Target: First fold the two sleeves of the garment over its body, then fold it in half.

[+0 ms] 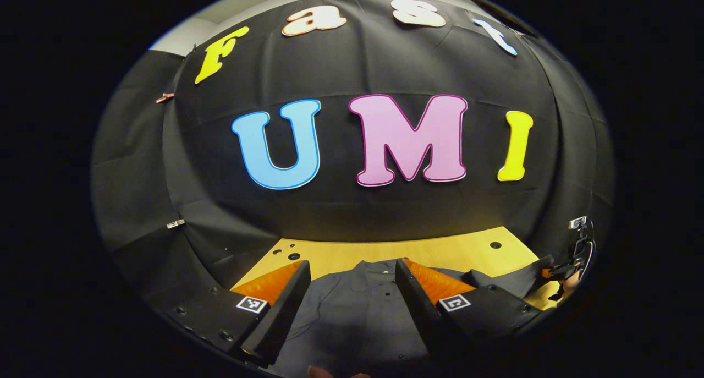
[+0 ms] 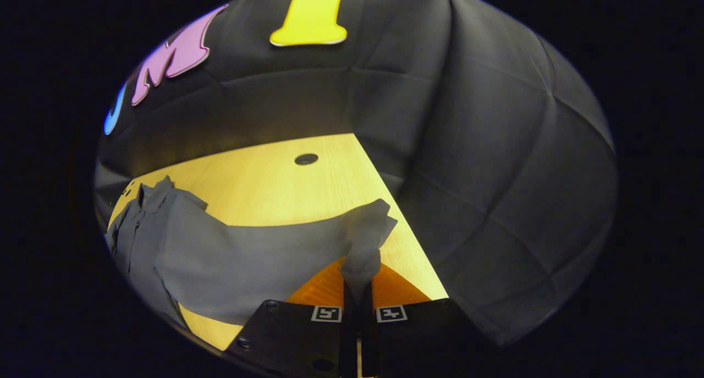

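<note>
Sideways, sleeve (image 2: 264, 257) stretches into pinching right tongs (image 2: 358, 290).

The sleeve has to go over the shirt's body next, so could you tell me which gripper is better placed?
Right: the right gripper is shut on the sleeve; the left gripper hovers open above the shirt's body.

Garment (image 1: 352, 306) lies on table (image 1: 440, 251); its sleeve (image 2: 264, 251) stretches rightward to the right gripper (image 2: 357, 290).
</note>
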The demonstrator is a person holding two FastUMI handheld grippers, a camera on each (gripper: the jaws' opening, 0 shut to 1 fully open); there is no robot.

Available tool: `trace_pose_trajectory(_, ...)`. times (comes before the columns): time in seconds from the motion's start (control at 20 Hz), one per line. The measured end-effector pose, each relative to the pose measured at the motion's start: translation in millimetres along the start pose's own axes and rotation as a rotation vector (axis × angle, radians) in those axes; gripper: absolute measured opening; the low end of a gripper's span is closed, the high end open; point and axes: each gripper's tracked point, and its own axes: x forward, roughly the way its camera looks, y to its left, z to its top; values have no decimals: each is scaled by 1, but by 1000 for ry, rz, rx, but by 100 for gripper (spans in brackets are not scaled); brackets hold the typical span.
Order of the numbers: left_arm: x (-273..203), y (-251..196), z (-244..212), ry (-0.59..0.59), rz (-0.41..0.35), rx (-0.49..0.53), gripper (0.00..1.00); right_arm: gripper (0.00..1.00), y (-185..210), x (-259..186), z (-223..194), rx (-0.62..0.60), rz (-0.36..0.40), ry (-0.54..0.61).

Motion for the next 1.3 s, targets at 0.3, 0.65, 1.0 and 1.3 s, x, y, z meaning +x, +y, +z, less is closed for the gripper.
trace_pose_trajectory(0.3,-7,53,2,-69,-53,-17,98,8,29,-101,76,-8,-9,-193)
trace_pose_trajectory(0.65,-15,150,-19,-110,-112,-28,97,8,126,-214,147,-66,-7,-347)
trace_pose_trajectory(1.0,-20,244,-45,-136,-132,-11,97,7,274,-253,167,-136,73,-406)
trace_pose_trajectory(1.3,-14,311,-67,-135,-74,-17,98,8,397,-246,132,-173,204,-371)
